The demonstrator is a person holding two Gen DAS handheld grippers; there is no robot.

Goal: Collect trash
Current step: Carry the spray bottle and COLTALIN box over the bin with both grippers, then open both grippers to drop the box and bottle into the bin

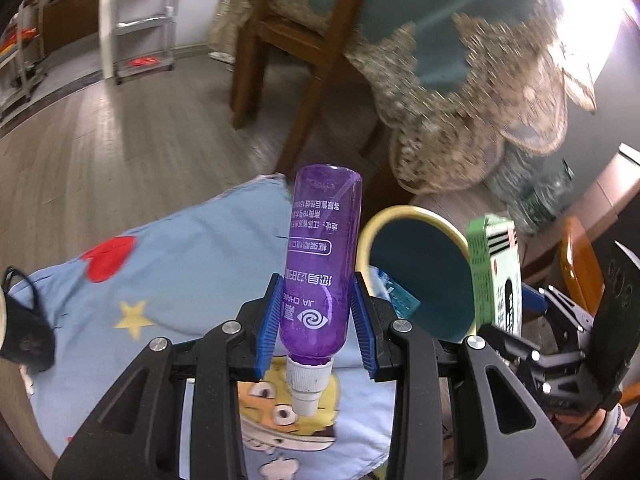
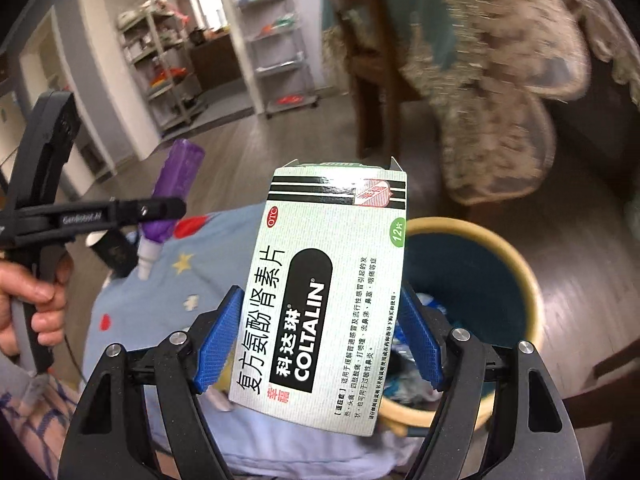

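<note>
Grey wood flooring surrounds you. Your left gripper [image 1: 316, 316] clamps the purple bottle [image 1: 322, 264], cap toward you; your right gripper [image 2: 320, 344] grips the medicine box [image 2: 320, 292]. At the box's four o'clock sits the bin [image 2: 516, 264].

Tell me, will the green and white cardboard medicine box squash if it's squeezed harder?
Probably. The green and white cardboard medicine box looks thin, and its top flap stands open, so it may be empty, light and easy to crush. The right gripper's ridged blue pads should stop slipping.
</note>
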